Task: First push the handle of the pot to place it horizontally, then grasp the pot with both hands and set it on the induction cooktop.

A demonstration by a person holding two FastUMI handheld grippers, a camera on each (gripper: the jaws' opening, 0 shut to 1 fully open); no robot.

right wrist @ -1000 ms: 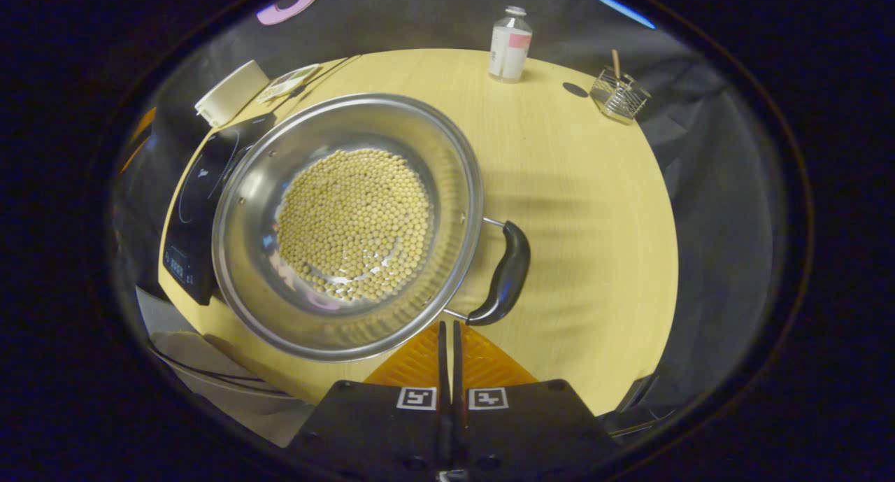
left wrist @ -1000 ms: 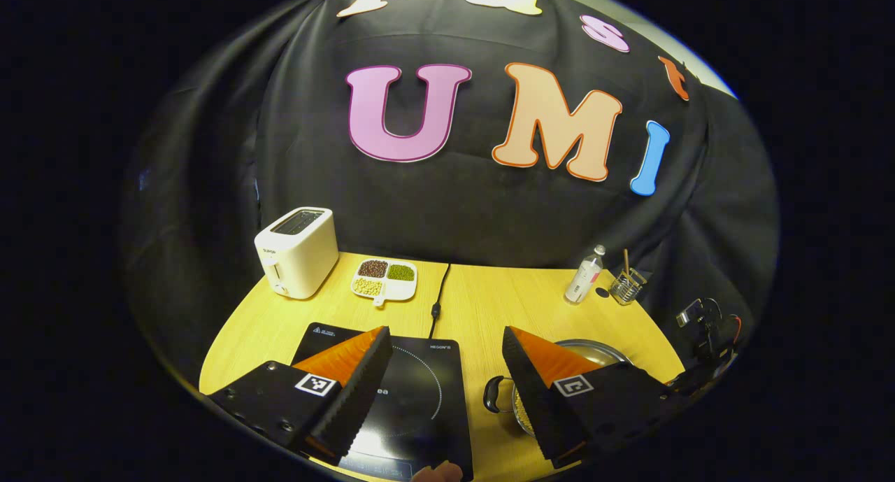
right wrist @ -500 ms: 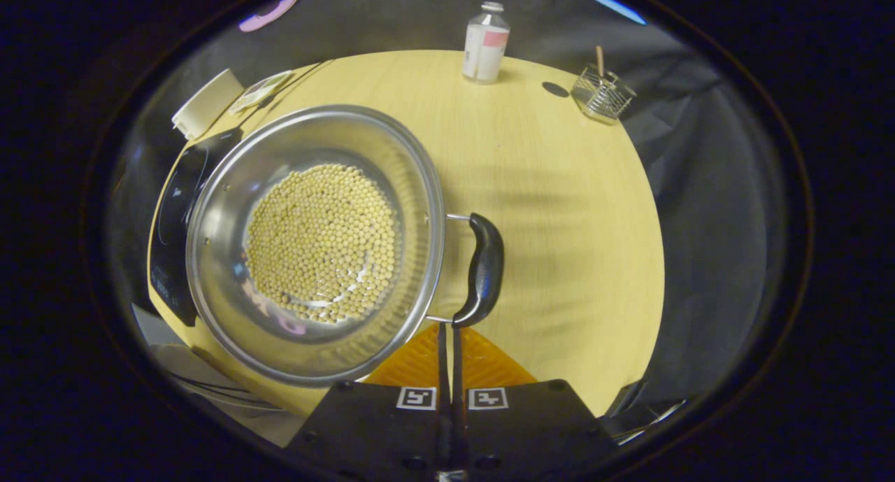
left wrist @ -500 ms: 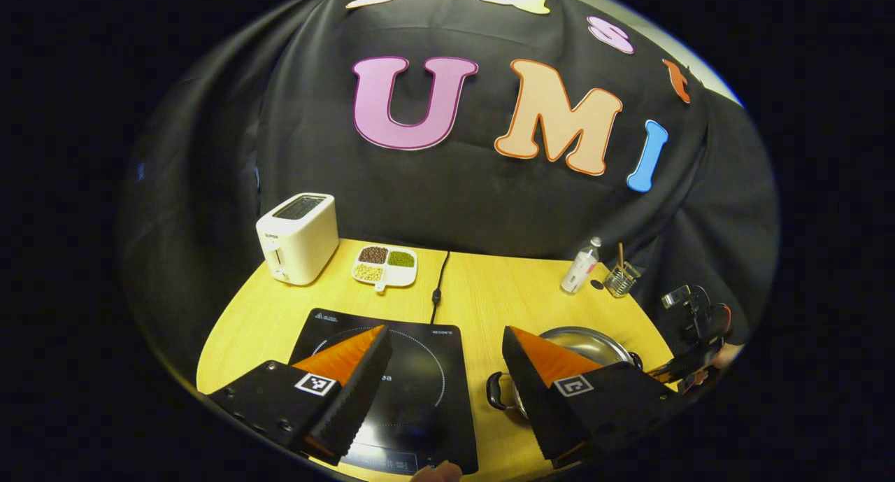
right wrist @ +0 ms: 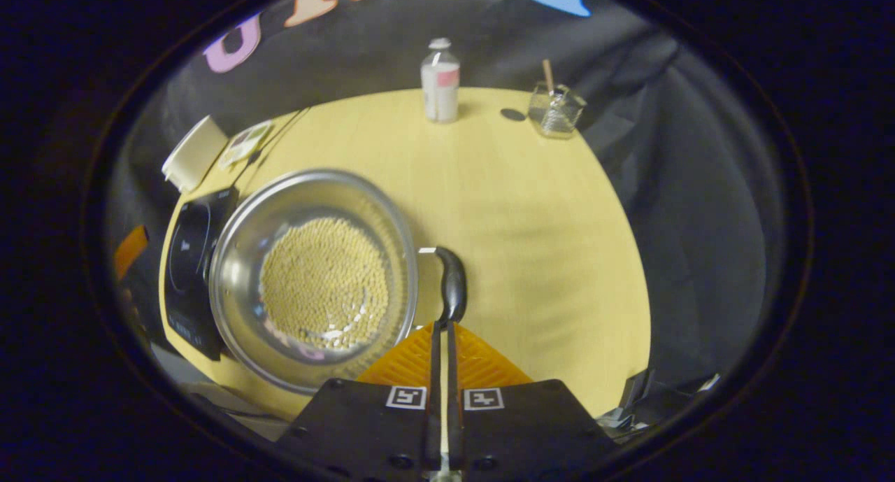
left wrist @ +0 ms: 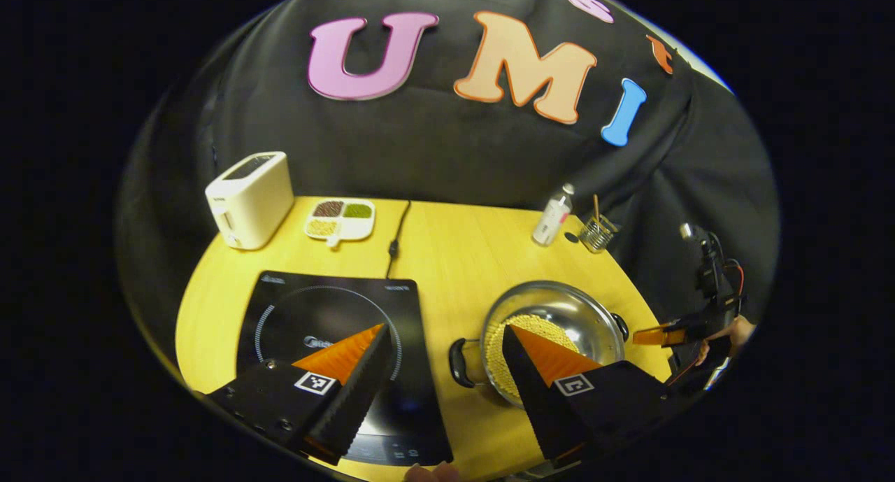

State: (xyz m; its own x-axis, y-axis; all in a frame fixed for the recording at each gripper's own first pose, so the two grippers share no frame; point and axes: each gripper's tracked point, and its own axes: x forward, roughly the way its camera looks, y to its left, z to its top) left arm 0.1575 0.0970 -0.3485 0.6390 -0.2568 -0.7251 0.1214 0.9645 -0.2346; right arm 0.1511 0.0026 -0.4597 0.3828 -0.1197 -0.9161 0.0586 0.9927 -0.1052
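Right gripper (right wrist: pixel 442 328) pulled back since a second ago, pot (right wrist: pixel 313 279) smaller in right gripper view. Fingers pressed together, tips at black handle (right wrist: pixel 452 286). Left gripper (left wrist: pixel 444 338) spread wide above table (left wrist: pixel 447 251). One pot, two handles, beside one cooktop (left wrist: pixel 328 321). One toaster (left wrist: pixel 250 199), one bottle (left wrist: pixel 552 216).
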